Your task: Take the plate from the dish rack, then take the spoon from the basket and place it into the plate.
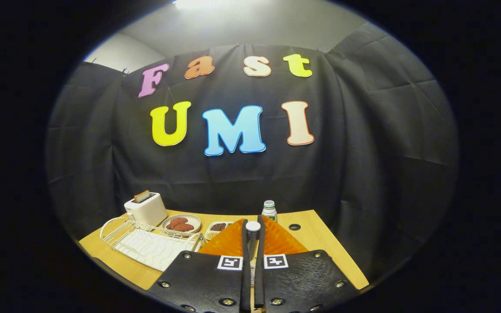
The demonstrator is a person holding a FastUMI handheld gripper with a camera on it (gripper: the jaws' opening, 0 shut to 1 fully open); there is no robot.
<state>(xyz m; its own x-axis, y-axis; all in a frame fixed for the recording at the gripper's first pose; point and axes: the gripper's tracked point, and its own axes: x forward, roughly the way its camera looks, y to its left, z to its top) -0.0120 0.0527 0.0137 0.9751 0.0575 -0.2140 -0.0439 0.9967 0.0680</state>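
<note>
The black two-finger tool (253,243) is hovering above a light wooden table (320,243), and its two fingers (245,261) are sitting nearly together, clamping the handle of one silver metal spoon (253,228) whose rounded end is poking up just past the fingertips. Each finger base is carrying one small black-and-white square marker, two in all.

Directly under and just beyond the fingers, one orange ribbed plate (228,243) is lying on the table, showing on both sides of the fingers, so the spoon is hanging over the plate rather than resting in it; whether it is touching the plate cannot be told.

Beside the plate, one white wire dish rack (146,243) is standing with no dishes in it. Beyond the rack, one white toaster (146,208) is holding a single slice of toast in its slot. Next to the toaster, one small round pale plate (182,224) is carrying what looks like two reddish-brown pieces of food. Just beside it, one white divided tray (216,228) is holding dark grains in one compartment and paler ones in another. Beyond the fingertips, one white bottle with a green label (269,211) is standing upright. One small dark round hole (294,227) is showing in the tabletop near the bottle.
</note>
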